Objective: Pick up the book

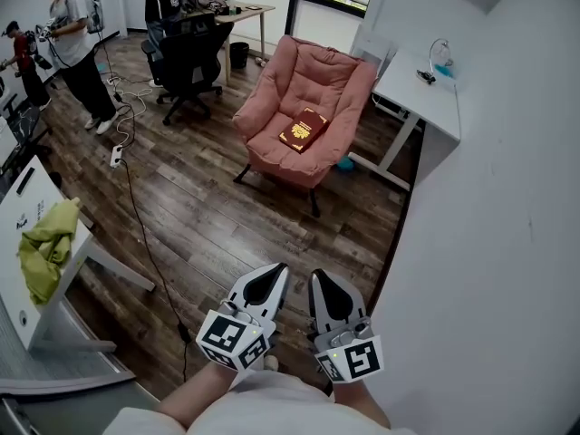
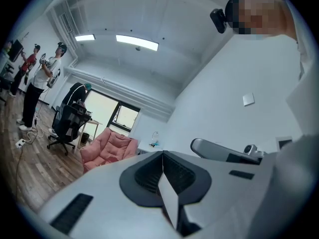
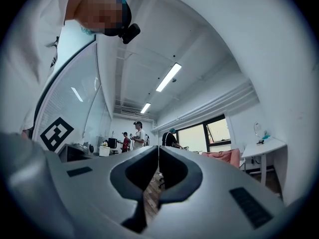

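We take the pink armchair (image 1: 319,72) as our reference. The book (image 1: 303,130), dark red with a gold emblem on its cover, lies flat on the seat cushion of the armchair, set at an angle and near the cushion's middle. Nothing touches it.

The left gripper (image 1: 276,272) is well apart from the armchair, on its front side, held over the wooden floor (image 1: 199,202). In the left gripper view its jaws are pressed together with nothing between them, and the armchair appears small beyond them, to the left. The right gripper (image 1: 319,277) is just beside the left one, equally far from the armchair. In the right gripper view its jaws meet at the tips and pinch nothing; only floor shows through the slit lower down. Both grippers point roughly towards the armchair.

A white desk (image 1: 424,93) stands just beside the armchair, against the white wall. A small blue object (image 1: 345,163) lies on the floor at the armchair's front corner on that same side; we cannot tell what it is. A black office chair (image 1: 192,57) stands near the armchair on the opposite side, and a person (image 1: 77,39) stands farther off beyond it. A black cable (image 1: 145,234) runs across the floor, well apart from the armchair. A yellow-green cloth (image 1: 45,241) lies on a white table (image 1: 27,207), farther still from the armchair on that side.
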A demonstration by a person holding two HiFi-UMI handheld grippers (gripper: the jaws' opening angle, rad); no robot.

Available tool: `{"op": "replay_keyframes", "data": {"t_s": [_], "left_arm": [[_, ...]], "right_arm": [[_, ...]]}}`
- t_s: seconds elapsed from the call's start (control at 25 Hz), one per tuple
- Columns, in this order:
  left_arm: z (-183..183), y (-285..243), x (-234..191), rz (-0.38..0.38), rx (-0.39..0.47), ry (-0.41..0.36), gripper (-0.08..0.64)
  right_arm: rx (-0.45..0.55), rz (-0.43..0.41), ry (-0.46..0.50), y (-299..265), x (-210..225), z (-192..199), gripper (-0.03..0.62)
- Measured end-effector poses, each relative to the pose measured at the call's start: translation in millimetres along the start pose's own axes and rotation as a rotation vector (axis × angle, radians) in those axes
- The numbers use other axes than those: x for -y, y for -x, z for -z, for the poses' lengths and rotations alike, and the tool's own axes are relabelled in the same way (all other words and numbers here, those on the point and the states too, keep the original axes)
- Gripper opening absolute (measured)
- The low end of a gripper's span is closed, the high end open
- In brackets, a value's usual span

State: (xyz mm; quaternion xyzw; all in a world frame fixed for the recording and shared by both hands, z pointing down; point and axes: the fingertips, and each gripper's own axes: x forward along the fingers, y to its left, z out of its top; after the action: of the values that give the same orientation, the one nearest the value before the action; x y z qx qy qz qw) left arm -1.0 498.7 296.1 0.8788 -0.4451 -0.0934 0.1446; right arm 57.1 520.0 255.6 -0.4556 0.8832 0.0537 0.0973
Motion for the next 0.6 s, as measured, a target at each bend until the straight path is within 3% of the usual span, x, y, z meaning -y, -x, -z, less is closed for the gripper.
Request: {"op": "replay_keyframes", "data": {"t_s": [0.2,0.6], "left_arm": [[-6.0,-14.8,-24.2,-0.025,0.012,-0.043,0.005],[-40.8,-97.0,-107.6,0.023,0.017,-0.044,0.005]], "right_arm": [[-0.010,-0.012,-0.022,-26.0,8.4,11.9,0.028],[0.010,0.045,-0.027,-132.7,61.1,32.9,0.028]]}}
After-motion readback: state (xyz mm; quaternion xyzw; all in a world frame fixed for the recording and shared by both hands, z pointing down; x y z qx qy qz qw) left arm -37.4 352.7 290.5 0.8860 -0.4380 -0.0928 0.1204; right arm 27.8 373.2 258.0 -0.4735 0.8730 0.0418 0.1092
